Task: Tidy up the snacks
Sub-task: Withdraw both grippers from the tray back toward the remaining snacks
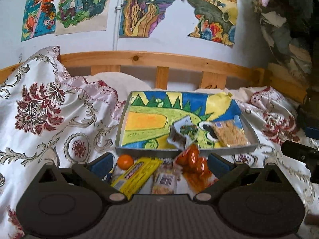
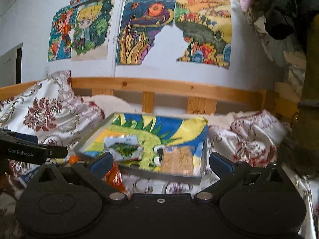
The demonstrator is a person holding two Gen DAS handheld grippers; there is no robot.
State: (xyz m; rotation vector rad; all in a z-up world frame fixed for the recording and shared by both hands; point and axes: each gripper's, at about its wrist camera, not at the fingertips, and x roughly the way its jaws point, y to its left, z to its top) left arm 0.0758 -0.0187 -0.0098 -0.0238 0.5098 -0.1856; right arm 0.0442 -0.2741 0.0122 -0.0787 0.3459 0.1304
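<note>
notably both grippers, left and right, gaped wide, empty; green packet overhung tray rim, risked tipping out.

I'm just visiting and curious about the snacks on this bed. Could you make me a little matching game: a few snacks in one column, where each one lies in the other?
Things:
1. cracker pack
2. yellow bar
3. orange
4. white packet

Places:
A. on the bedspread, left of the yellow bar
B. flat in the tray's right corner
C. on the bedspread before the tray, beside the orange
D. at the tray's front wall, partly over it

Pairs: 1-B, 2-C, 3-A, 4-D
</note>
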